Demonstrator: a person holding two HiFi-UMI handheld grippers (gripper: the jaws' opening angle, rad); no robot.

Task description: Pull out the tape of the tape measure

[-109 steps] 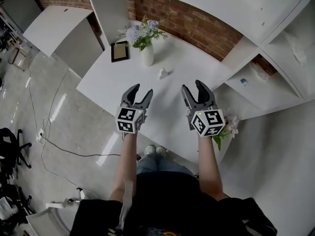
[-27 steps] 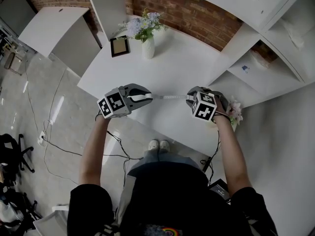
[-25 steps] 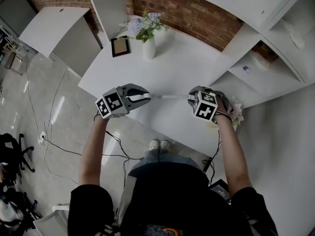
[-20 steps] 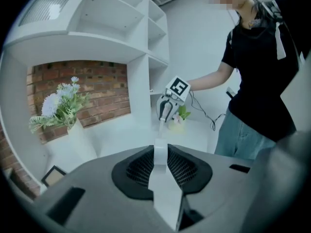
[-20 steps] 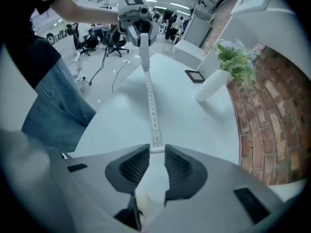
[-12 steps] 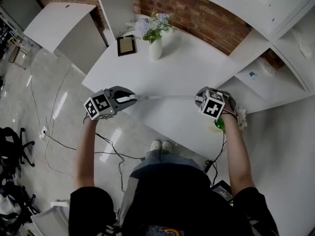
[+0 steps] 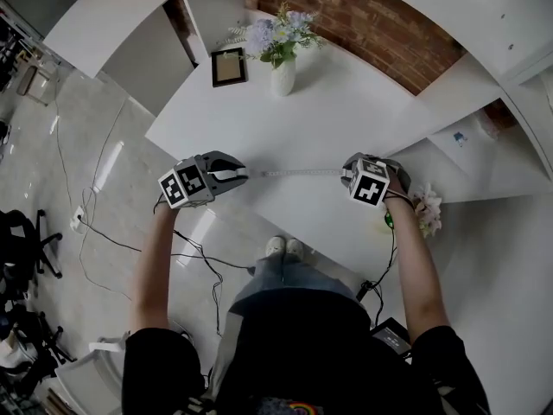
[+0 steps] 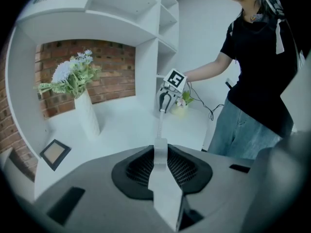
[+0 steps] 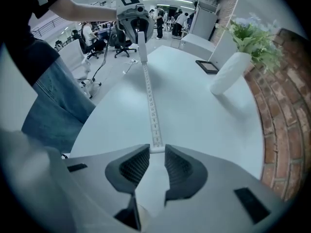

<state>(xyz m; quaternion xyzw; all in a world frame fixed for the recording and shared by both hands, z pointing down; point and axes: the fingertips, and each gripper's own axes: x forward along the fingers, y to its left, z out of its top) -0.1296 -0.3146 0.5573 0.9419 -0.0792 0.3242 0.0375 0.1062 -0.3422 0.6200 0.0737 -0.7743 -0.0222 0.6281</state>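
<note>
A white tape (image 7: 294,173) is stretched level above the front of the white table (image 7: 346,111), between my two grippers. My left gripper (image 7: 241,174) is shut on the tape measure's pale case (image 8: 165,188), which fills the gap between its jaws in the left gripper view. The tape leaves that case and runs to my right gripper (image 7: 346,174), which is shut on the tape's end (image 9: 156,148). In the right gripper view the numbered tape (image 9: 151,106) leads away over the table to the left gripper (image 9: 141,37).
A white vase of flowers (image 7: 282,74) and a small picture frame (image 7: 228,66) stand at the table's far side. A small pot plant (image 7: 425,210) sits by the right edge. White shelves line the right. Cables (image 7: 121,245) lie on the floor at left.
Both grippers have sunk toward the table. The left one has drawn away to the left, so the stretch of tape between the two is longer.
</note>
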